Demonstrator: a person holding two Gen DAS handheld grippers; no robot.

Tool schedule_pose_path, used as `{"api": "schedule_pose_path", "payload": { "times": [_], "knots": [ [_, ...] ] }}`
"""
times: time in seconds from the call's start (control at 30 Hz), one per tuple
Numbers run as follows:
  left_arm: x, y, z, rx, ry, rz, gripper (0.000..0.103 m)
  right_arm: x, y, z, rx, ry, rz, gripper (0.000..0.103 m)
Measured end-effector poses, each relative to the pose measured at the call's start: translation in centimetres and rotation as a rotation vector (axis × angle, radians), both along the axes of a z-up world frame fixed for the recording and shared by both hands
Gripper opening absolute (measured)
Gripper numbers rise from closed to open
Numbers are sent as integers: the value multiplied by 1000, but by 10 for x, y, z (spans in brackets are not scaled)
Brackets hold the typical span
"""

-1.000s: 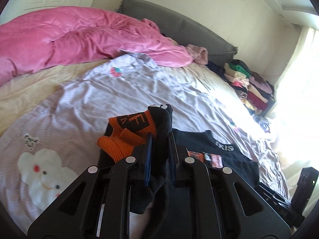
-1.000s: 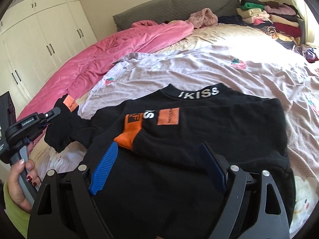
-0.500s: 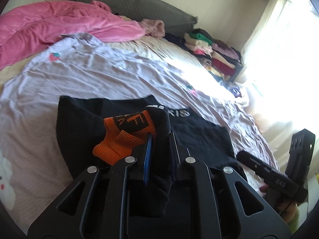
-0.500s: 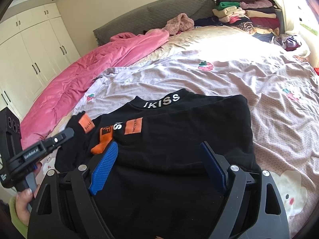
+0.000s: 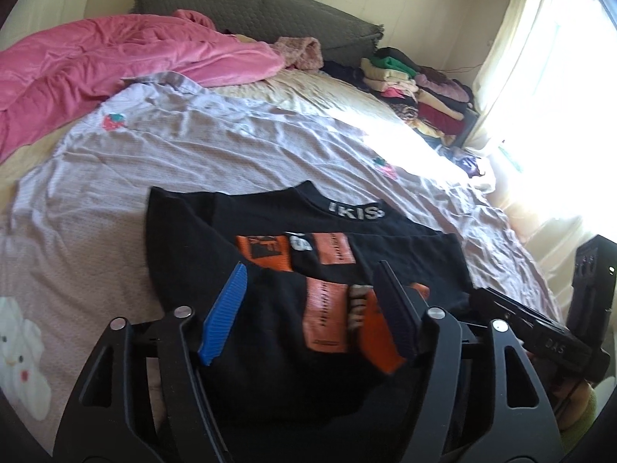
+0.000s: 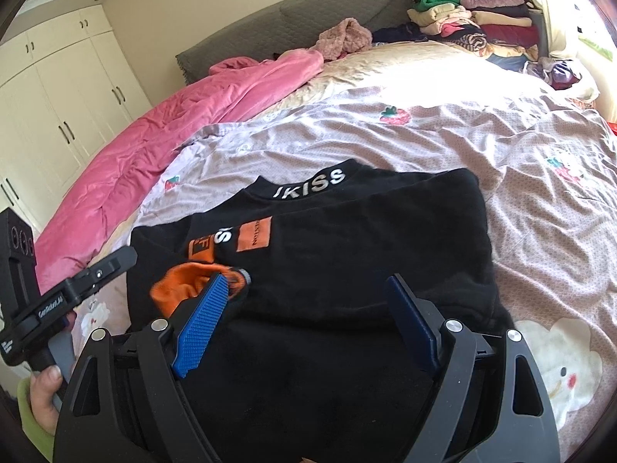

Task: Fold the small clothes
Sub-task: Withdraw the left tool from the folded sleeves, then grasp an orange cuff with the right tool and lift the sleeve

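Spreading wide, the left gripper (image 5: 312, 308) kept its blue ribbed fingers (image 5: 225, 314) apart with nothing clamped between them; the folded-in sleeve of the black knitted sweater (image 5: 270, 347) lay loose beneath the gap, its orange ribbed cuff (image 5: 376, 332) just beside the right-hand finger. The right gripper (image 6: 308, 324) likewise stood open, its blue textured fingers (image 6: 202, 326) wide and holding nothing, poised above the lower body of the same sweater (image 6: 366, 262). In the right wrist view, an orange cuff (image 6: 189, 285) sat bunched just beside the left-hand finger of that gripper; whether they touched could not be told.

The sweater lay flat on the near part of the bed, collar away from the cameras, with white lettering on the neckband (image 6: 312, 183) and orange patches (image 6: 254, 234) on a sleeve folded across the chest. It rested on a lilac printed bed sheet (image 6: 443, 139) bearing strawberry and white cartoon motifs. A crumpled pink quilt (image 6: 173, 131) lay along the left side of the bed, against the grey padded headboard (image 6: 300, 19). A stack of folded clothes (image 6: 474, 19) occupied the far right corner. White wardrobe doors (image 6: 61, 100) stood at the left.
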State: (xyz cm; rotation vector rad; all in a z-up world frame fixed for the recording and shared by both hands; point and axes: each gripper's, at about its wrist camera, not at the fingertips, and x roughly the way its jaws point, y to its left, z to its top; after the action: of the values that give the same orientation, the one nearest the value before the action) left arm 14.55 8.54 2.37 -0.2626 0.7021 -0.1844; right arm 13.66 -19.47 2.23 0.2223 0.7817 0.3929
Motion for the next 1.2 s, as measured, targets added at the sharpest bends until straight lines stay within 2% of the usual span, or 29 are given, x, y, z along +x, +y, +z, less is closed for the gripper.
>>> {"api": "schedule_pose_path", "payload": {
  "times": [0.07,0.1,0.2,0.3,0.4,0.47,0.6,0.63,0.7,0.77,0.8,0.83,0.87,1.03,1.2],
  "knots": [
    [1,8,0,15,4,27,74,-2,8,-3,4,12,31,83],
    [1,12,0,12,5,37,76,-2,12,-4,9,19,44,83],
    [1,22,0,26,10,75,78,-5,29,-9,7,38,88,83],
    [2,29,0,64,14,109,87,-6,41,-16,-6,61,116,83],
    [4,37,-1,94,24,145,87,-6,45,-23,-28,84,109,83],
    [5,43,-2,95,32,165,94,-4,46,-30,-37,112,100,83],
    [3,57,-1,84,35,202,94,0,47,-44,-29,152,93,82],
    [3,60,0,83,35,213,94,1,49,-46,-28,153,95,80],
    [3,66,0,76,35,229,94,3,51,-49,-33,149,96,69],
    [2,70,0,68,35,239,94,5,54,-52,-35,140,107,49],
    [2,71,0,66,36,245,94,6,56,-53,-44,135,111,43],
    [1,73,0,63,35,251,94,8,58,-55,-49,134,119,25],
    [1,75,0,60,33,255,94,8,59,-55,-40,133,134,17],
    [0,77,2,50,25,263,94,5,58,-25,-45,12,177,12],
    [0,76,2,53,25,257,94,15,39,19,-39,-108,132,12]
  ]
}}
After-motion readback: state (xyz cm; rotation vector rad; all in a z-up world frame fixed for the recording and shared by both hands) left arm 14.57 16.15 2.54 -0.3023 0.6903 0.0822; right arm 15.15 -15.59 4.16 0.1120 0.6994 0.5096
